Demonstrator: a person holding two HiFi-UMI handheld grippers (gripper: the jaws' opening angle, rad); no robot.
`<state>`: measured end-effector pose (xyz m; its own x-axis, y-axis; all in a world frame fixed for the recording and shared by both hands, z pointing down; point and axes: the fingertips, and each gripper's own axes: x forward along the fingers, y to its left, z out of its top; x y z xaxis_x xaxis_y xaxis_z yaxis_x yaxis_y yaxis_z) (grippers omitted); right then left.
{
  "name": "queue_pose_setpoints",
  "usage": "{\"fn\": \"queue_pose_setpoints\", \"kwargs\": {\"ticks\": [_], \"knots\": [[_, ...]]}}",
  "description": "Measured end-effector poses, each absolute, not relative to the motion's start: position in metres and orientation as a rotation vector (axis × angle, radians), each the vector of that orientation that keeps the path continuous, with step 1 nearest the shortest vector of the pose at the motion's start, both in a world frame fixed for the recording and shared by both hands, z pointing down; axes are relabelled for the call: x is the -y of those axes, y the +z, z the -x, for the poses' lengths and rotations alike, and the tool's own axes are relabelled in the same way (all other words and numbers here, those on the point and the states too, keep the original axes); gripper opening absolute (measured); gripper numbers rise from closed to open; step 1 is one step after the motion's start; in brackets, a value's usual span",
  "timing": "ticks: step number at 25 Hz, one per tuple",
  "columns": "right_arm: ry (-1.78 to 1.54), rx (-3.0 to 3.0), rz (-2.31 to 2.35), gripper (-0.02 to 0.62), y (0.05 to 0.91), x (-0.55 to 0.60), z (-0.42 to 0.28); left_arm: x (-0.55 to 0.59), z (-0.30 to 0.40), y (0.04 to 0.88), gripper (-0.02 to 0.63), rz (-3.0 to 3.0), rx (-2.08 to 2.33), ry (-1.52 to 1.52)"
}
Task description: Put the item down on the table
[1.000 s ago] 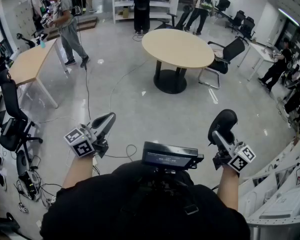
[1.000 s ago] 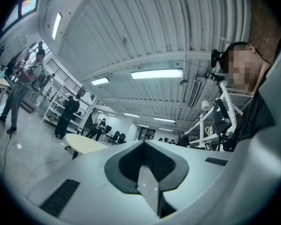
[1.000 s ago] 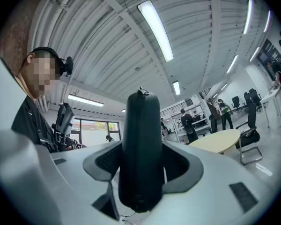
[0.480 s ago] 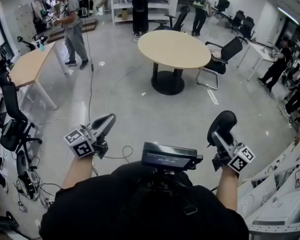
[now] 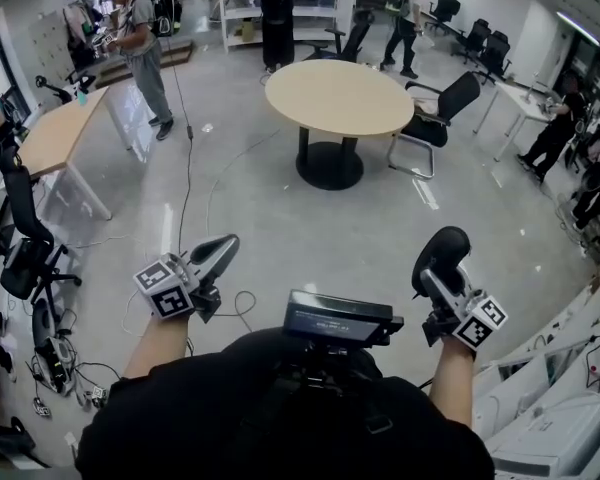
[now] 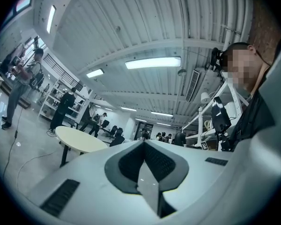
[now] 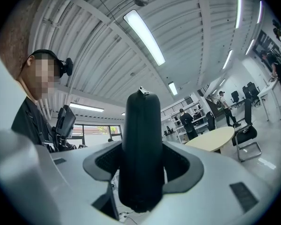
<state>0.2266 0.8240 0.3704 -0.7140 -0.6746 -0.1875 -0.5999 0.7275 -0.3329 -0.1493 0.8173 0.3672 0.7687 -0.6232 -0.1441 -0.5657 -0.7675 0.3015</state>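
— The right tool (image 5: 435, 273), what's it on?
— Its jaws are clamped on a black oval case (image 7: 140, 158), upright between them, with the zip pull at the top. The lower end is sunk behind the jaws, and I can't tell what's inside.
— And the left tool (image 6: 147, 170)?
— Jaws pressed together on themselves. In the head view it's at 8 o'clock and the right one is at 4, well apart, both out over the floor.
— Between them?
— A black box (image 5: 338, 318) on the person's chest. The torso cuts off the floor below it. A loose cable (image 5: 242, 306) lies just past the left tool.
— The worktop?
— The round worktop (image 5: 340, 96) stands at 12 o'clock, well apart from the case, with a black chair (image 5: 442, 108) at its 3 o'clock side. A long wooden table (image 5: 55, 133) sits at 10 o'clock. The people beyond are too small to say what they hold.
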Motion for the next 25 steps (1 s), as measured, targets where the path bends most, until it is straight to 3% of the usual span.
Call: {"fn": "queue_pose_setpoints", "kwargs": {"ticks": [12, 25], "knots": [[-0.411, -2.613, 1.079, 0.267, 0.389, -0.783, -0.239, -0.751, 0.130, 0.386, 0.001, -2.698, 0.817, -0.338], [-0.306, -2.593, 1.203, 0.267, 0.342, -0.626, -0.127, -0.556, 0.238, 0.364, 0.000, -2.742, 0.670, -0.401]]}}
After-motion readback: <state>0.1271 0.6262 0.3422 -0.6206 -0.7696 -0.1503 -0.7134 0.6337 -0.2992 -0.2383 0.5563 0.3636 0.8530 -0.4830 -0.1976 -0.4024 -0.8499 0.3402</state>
